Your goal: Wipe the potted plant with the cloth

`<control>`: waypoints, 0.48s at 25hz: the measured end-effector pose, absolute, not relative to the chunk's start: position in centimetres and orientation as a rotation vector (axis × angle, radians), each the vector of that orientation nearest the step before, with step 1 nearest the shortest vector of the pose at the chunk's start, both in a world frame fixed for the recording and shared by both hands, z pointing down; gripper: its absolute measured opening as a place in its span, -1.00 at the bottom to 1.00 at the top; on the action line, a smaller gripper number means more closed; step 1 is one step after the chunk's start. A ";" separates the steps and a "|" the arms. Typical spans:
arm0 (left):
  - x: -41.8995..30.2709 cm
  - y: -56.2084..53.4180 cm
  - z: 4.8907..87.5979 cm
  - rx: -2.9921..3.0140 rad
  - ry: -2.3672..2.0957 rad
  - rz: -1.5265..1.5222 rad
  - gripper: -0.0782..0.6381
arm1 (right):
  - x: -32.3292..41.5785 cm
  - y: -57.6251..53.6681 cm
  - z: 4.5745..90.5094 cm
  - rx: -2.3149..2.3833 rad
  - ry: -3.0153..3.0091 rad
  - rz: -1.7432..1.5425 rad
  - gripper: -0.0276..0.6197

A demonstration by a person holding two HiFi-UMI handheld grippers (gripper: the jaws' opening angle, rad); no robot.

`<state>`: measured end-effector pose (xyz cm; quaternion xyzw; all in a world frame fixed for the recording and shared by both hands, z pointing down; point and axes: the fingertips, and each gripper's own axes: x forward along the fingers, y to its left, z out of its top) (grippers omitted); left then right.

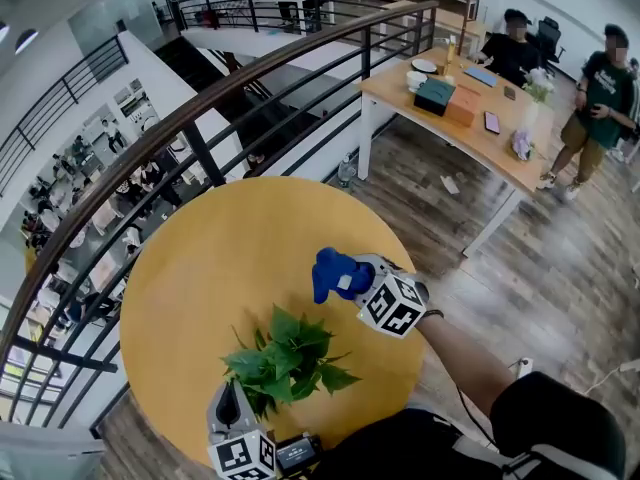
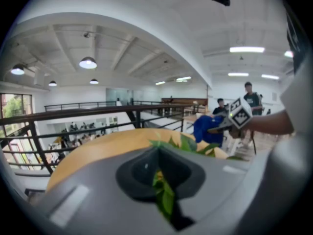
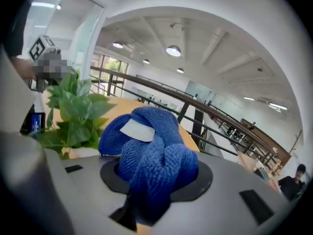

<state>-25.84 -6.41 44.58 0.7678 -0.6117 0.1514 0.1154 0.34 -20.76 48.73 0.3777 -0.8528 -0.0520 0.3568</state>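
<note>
A small green potted plant [image 1: 285,361] stands near the front edge of the round yellow table [image 1: 200,268]. My left gripper [image 1: 231,405] sits at the plant's front left, shut on one of its leaves [image 2: 164,195]. My right gripper [image 1: 345,278] hovers above the table just behind and right of the plant, shut on a bunched blue cloth [image 1: 333,272]. In the right gripper view the cloth [image 3: 149,151] fills the jaws, with a white tag on top, and the plant [image 3: 73,111] shows at the left. The pot itself is hidden under the leaves.
A dark railing [image 1: 200,128] runs behind the table, with a drop to a lower floor beyond. At the back right stands a long wooden table [image 1: 470,118] with boxes and people beside it. Wood floor lies to the right.
</note>
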 end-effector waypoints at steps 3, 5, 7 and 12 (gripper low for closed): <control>-25.5 -6.4 44.4 2.245 -1.786 0.432 -0.78 | -3.0 -18.7 45.7 0.943 -2.352 -0.127 -0.42; -25.3 -6.6 44.1 2.244 -1.788 0.429 -0.78 | -5.6 -17.1 45.5 0.861 -2.406 -0.135 -0.42; -25.2 -6.9 43.8 2.234 -1.799 0.436 -0.78 | -6.6 -16.5 47.3 0.793 -2.384 -0.134 -0.42; -24.9 -7.3 43.4 2.190 -1.842 0.444 -0.78 | -1.8 -18.0 53.0 0.796 -2.214 -0.027 -0.42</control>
